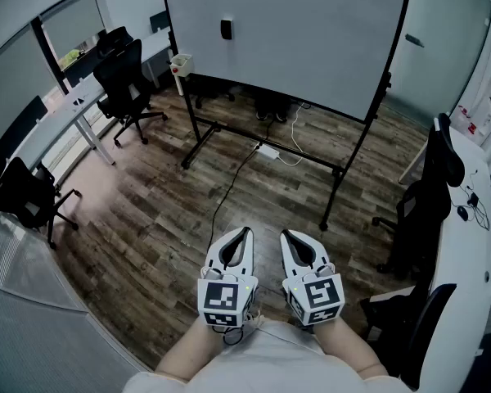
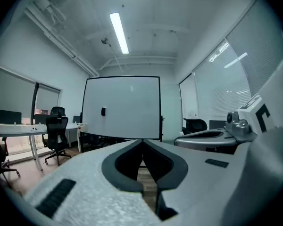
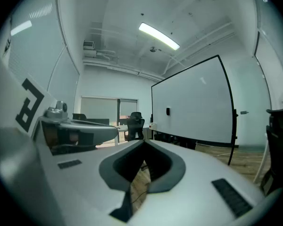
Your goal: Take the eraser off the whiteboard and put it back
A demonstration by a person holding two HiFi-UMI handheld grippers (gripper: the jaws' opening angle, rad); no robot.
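A small black eraser (image 1: 226, 29) sticks to the upper left of a large whiteboard (image 1: 311, 31) on a black wheeled stand, far across the room. It also shows as a dark block, the eraser (image 2: 103, 111), in the left gripper view and as the eraser (image 3: 168, 111) in the right gripper view. My left gripper (image 1: 245, 231) and right gripper (image 1: 284, 233) are held side by side near my body, well short of the board. Both are shut with tips meeting and nothing between them, as the left gripper (image 2: 142, 141) and right gripper (image 3: 144, 142) views show.
Black office chairs (image 1: 129, 84) and a long white desk (image 1: 65, 113) line the left side. Another desk with chairs (image 1: 430, 211) runs along the right. A cable and power strip (image 1: 268, 151) lie on the wood floor under the board. A small white bin (image 1: 179, 65) hangs at the board's left.
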